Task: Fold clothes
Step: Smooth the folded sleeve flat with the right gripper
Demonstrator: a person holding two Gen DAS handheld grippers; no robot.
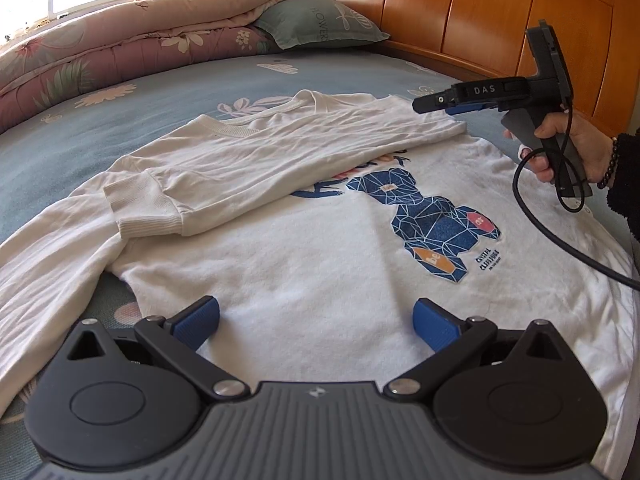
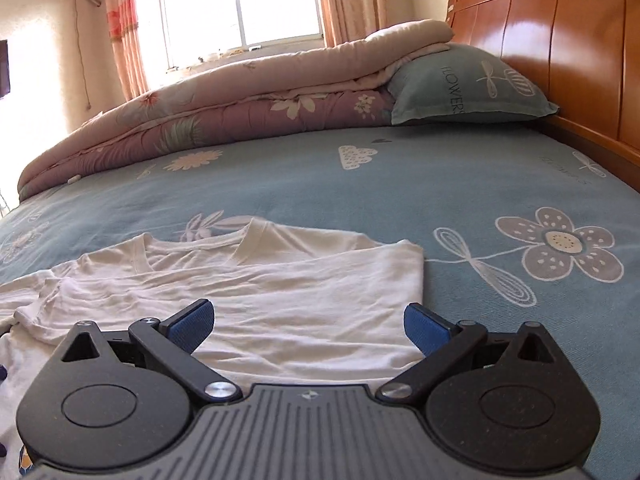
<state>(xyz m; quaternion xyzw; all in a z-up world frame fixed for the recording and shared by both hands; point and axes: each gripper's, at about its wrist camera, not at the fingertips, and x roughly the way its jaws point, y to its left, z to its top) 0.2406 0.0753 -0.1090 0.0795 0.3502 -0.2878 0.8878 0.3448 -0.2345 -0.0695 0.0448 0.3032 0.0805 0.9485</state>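
Both grippers, left [image 1: 316, 322] and right [image 2: 308, 326], wide open, holding nothing | white sweatshirt [image 1: 320, 248]: one sleeve [image 1: 248, 176] folded across chest | I'd guess near-left sleeve [image 1: 44, 264] next

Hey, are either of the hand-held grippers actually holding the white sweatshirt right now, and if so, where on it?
Neither. The left hand-held gripper and right hand-held gripper both have open jaws with nothing between them, above the white sweatshirt.

Black tool [image 1: 316, 322], blue pads [image 1: 198, 322]
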